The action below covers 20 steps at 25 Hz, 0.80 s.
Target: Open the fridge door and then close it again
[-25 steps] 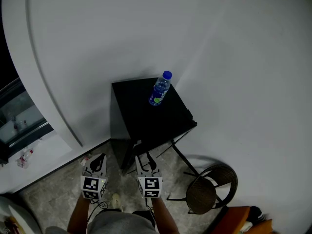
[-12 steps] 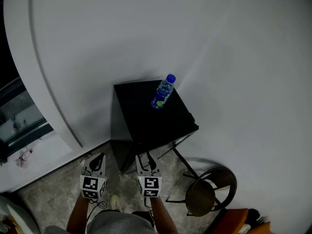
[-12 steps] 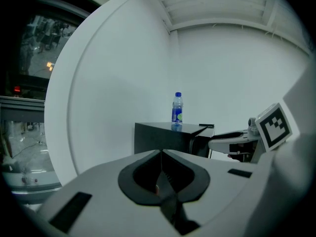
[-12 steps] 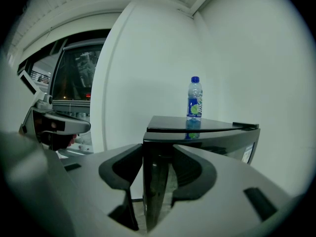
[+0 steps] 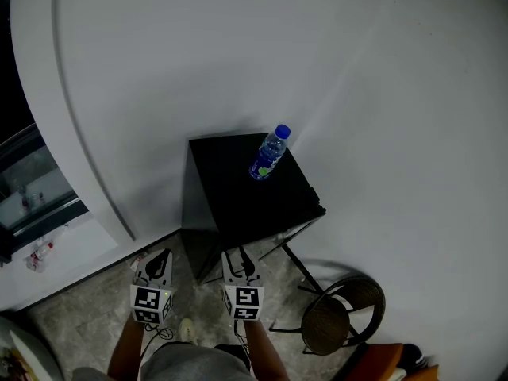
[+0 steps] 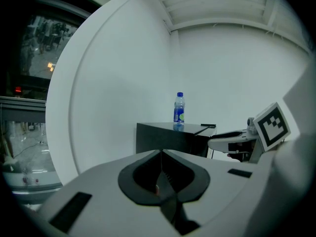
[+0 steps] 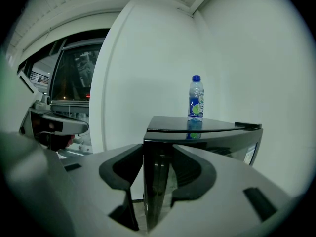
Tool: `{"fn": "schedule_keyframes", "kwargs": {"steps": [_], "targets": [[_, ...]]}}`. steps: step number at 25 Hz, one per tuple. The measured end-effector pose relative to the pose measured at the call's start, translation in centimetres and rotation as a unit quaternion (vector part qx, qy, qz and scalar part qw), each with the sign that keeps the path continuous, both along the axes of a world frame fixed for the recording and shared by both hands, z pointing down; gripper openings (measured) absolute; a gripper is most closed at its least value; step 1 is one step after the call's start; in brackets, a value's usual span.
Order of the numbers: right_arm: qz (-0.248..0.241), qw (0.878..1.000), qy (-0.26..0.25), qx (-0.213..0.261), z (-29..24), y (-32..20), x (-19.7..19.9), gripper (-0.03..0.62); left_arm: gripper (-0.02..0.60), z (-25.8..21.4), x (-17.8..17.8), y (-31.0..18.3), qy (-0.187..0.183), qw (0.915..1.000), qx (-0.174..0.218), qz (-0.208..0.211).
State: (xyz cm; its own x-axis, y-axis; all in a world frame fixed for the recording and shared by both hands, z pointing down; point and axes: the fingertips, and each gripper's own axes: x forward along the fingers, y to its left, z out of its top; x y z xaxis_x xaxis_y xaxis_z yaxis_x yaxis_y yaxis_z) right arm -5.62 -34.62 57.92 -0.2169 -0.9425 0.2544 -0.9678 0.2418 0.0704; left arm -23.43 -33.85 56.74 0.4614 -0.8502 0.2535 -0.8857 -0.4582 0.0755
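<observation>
Two grippers are held low and near, side by side over the mottled grey stone floor (image 5: 87, 308), both pointing toward the far wall. The left gripper (image 5: 161, 257) has its jaws pressed fully together with nothing between them. The right gripper (image 5: 238, 254) has its jaws set wide apart; they have just been closing a little and nothing is between them. The near upright corner of the fridge shows through the gap, farther off.

The small black box-shaped fridge (image 5: 238, 193) stands on the floor just beyond the right gripper, against the white wall (image 5: 238, 54), and neither gripper touches it. Whether its door is fully shut I cannot tell. A clear plastic water bottle with a blue cap and blue label (image 5: 268, 154) stands upright on the far right part of its top. A round-seated dark metal chair (image 5: 343, 312) is near the fridge, on its right.
</observation>
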Motion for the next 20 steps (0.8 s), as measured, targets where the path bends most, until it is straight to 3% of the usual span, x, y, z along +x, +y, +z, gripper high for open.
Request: {"fn": "schedule_keyframes", "kwargs": {"steps": [11, 20], "targets": [[-0.012, 1.0, -0.01, 0.016, -1.1, 0.8, 0.4, 0.193, 0.012, -0.1, 0.3, 0.5, 0.0, 1.0, 0.002, 0.008], [-0.001, 0.999, 0.004, 0.04, -3.7, 4.0, 3.1, 0.178, 0.012, -1.5, 3.6, 2.1, 0.008, 0.9988, 0.013, 0.047]]}}
